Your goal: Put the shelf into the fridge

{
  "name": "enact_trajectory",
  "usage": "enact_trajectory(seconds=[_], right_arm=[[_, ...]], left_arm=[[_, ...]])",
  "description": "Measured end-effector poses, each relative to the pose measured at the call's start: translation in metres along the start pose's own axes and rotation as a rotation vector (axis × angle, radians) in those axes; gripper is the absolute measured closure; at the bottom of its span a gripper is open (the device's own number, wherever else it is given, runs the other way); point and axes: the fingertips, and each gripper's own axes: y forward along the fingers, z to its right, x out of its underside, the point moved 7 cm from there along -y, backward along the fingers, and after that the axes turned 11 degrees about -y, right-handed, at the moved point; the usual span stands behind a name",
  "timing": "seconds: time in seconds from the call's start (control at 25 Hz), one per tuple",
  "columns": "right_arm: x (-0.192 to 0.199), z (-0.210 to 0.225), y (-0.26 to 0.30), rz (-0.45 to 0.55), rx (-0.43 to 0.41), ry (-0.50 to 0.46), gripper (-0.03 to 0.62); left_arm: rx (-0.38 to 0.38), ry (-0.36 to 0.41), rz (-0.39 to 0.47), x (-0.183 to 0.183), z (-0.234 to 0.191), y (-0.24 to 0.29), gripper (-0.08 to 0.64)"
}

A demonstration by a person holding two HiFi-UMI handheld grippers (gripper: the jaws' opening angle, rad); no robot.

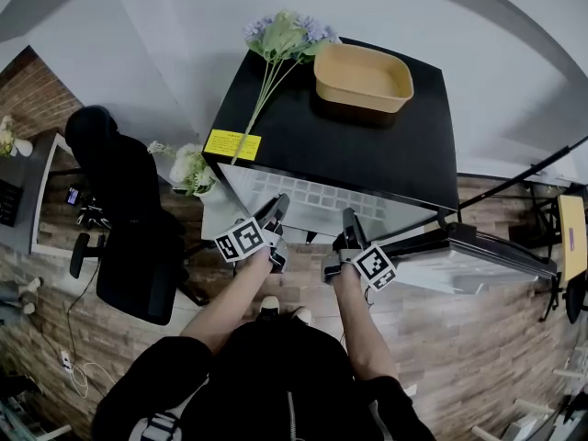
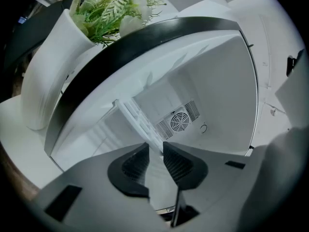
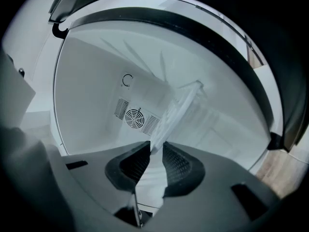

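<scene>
A small black-topped fridge stands open in front of me, its white inside showing a round fan vent. The clear white shelf lies flat, its far part inside the fridge mouth. My left gripper is shut on the shelf's near left edge, my right gripper on its near right edge. In the left gripper view the shelf runs edge-on from the jaws into the cavity. The right gripper view shows the shelf the same way, pinched at the jaws.
The fridge door hangs open to the right. On top sit a tan tub and artificial flowers. A white vase of flowers stands left of the fridge, also seen as the vase. A black office chair is further left.
</scene>
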Motion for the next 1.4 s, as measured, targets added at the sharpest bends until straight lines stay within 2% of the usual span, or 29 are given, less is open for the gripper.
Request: enact_trajectory(seconds=[0.28, 0.44, 0.56, 0.68, 0.88, 1.0, 1.24, 1.4], right_arm=[[-0.001, 0.002, 0.004, 0.008, 0.001, 0.005, 0.515], [-0.002, 0.001, 0.006, 0.006, -0.054, -0.005, 0.509], [-0.001, -0.001, 0.001, -0.008, -0.056, -0.032, 0.512], [0.002, -0.004, -0.007, -0.013, -0.061, -0.069, 0.511], [0.0, -0.015, -0.024, -0.033, -0.079, -0.25, 0.542], [-0.003, -0.023, -0.034, -0.028, -0.097, -0.359, 0.586], [-0.013, -0.039, -0.057, -0.026, -0.088, -0.624, 0.586], [-0.014, -0.05, -0.073, -0.029, -0.097, -0.74, 0.586]], left_arm=[[0.006, 0.004, -0.003, -0.002, 0.0, 0.005, 0.462], [0.008, 0.036, -0.014, -0.003, 0.0, 0.004, 0.459], [0.003, 0.071, -0.013, -0.003, 0.003, -0.005, 0.46], [-0.006, 0.168, -0.004, -0.001, 0.009, -0.019, 0.462], [-0.019, 0.436, -0.01, -0.004, 0.029, -0.038, 0.505], [-0.03, 0.57, -0.036, -0.005, 0.038, -0.047, 0.515], [-0.013, 0.731, -0.065, 0.0, 0.06, -0.067, 0.518], [0.011, 0.809, -0.066, 0.004, 0.073, -0.079, 0.518]])
